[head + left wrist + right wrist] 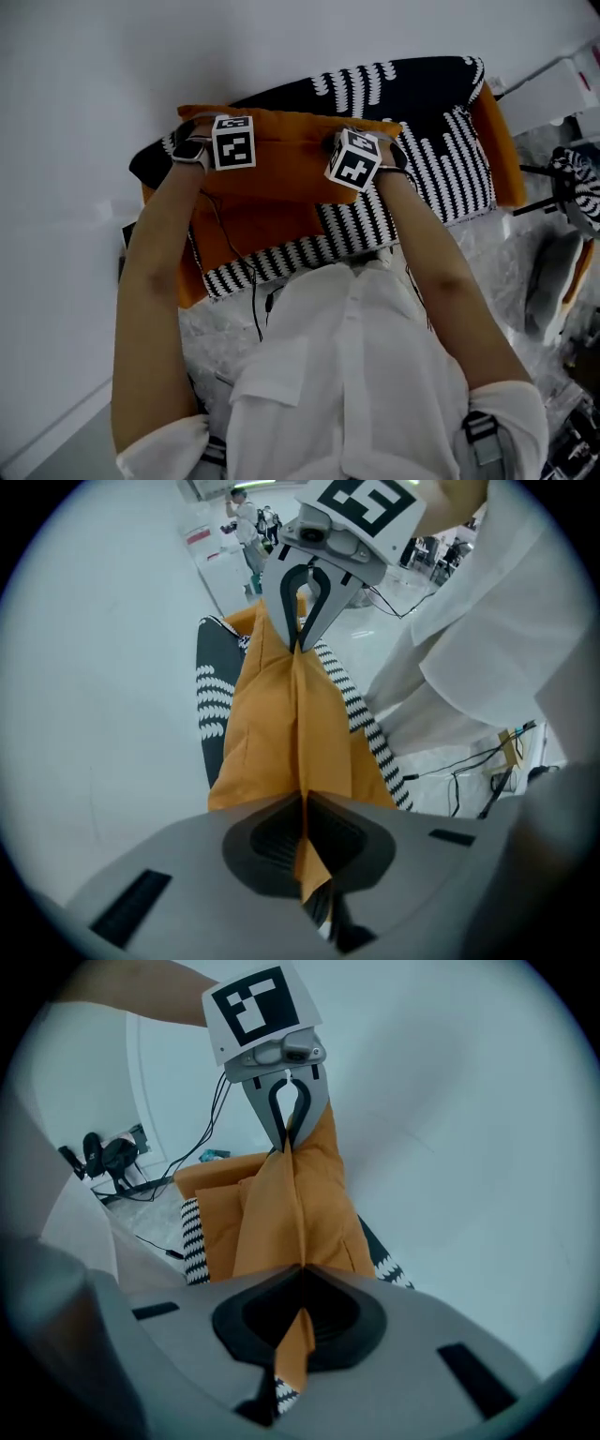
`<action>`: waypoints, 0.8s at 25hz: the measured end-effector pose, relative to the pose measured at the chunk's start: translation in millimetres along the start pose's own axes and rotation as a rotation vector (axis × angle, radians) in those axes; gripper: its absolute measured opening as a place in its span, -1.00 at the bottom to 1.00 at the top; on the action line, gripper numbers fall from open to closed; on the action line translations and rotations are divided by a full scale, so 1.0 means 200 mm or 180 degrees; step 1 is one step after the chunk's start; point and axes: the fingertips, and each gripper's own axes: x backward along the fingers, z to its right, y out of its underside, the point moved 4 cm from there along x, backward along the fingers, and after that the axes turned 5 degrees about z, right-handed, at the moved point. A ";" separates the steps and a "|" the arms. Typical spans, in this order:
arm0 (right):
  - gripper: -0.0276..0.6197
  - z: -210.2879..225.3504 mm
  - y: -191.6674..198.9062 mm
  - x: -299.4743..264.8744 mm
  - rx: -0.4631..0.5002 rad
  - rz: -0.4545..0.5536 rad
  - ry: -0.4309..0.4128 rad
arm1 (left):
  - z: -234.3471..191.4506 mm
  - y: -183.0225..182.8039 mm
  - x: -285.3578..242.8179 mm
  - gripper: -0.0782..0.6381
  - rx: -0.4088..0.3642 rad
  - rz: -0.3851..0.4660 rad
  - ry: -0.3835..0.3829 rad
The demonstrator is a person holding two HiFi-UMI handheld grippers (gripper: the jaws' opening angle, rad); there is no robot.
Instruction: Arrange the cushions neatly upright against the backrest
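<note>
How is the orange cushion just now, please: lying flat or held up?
Held up: the left gripper and right gripper are each shut on an edge of the orange cushion, with its fabric pulled taut between them.

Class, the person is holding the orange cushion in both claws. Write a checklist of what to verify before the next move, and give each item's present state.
1. Left claw shut on the orange cushion: ok.
2. Right claw shut on the same cushion: ok.
3. Claws spaced apart along one edge, so it hangs evenly: ok.
4. Orange cushion set down upright: not ok, it hangs from the claws.
5. Spot under it free: cannot tell, the cushion itself blocks the head view.
6. Black-and-white cushion standing upright: cannot tell.
</note>
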 end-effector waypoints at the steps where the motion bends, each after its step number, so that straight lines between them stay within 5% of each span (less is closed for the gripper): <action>1: -0.87 0.04 0.06 0.05 0.0043 -0.0026 0.0016 | 0.00 -0.08 -0.01 -0.73 0.0027 0.0049 -0.0008; 14: -0.87 0.34 0.90 0.58 0.0407 -0.0314 -0.0019 | -0.04 -1.10 -0.22 -0.73 0.0270 0.0383 -0.0008; 20: -0.87 0.39 1.10 0.73 0.0577 -0.0342 -0.0127 | -0.02 -1.34 -0.25 -0.73 0.0481 0.0555 -0.0036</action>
